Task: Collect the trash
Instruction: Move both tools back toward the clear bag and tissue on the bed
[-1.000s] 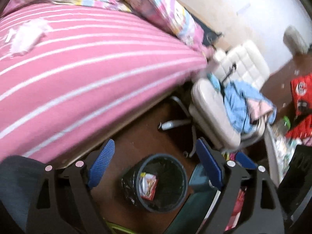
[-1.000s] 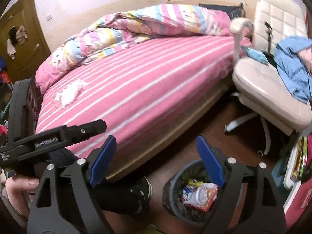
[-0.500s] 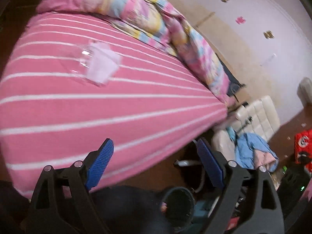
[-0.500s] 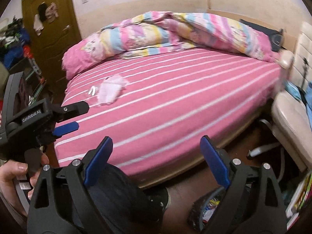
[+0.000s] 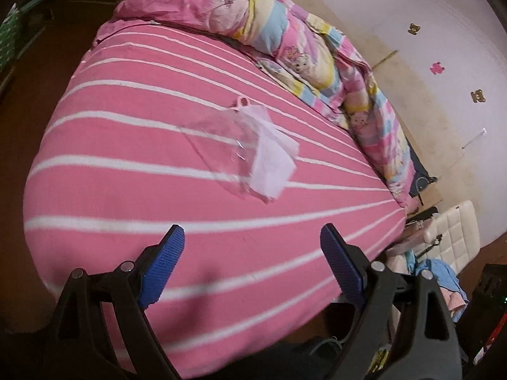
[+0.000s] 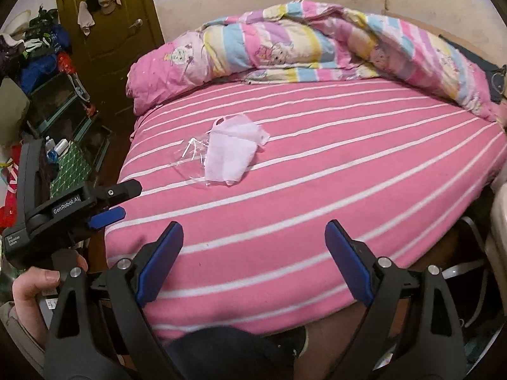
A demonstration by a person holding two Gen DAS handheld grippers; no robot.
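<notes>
Swung up from floor bin toward pink bed (image 5: 126,209). Both claws, left gripper (image 5: 250,264) and right gripper (image 6: 253,261), wide open, empty. Face mask (image 6: 229,155) on clear wrapper (image 6: 190,158), mid-bed: light, floppy; pinch near edge.

striped bed (image 6: 317,196), quilt (image 6: 285,44) (bunched), door (image 6: 107,15)

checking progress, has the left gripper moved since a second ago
Yes. The left gripper was over the trash bin on the floor; now it hangs over the bed, facing the mask.
</notes>
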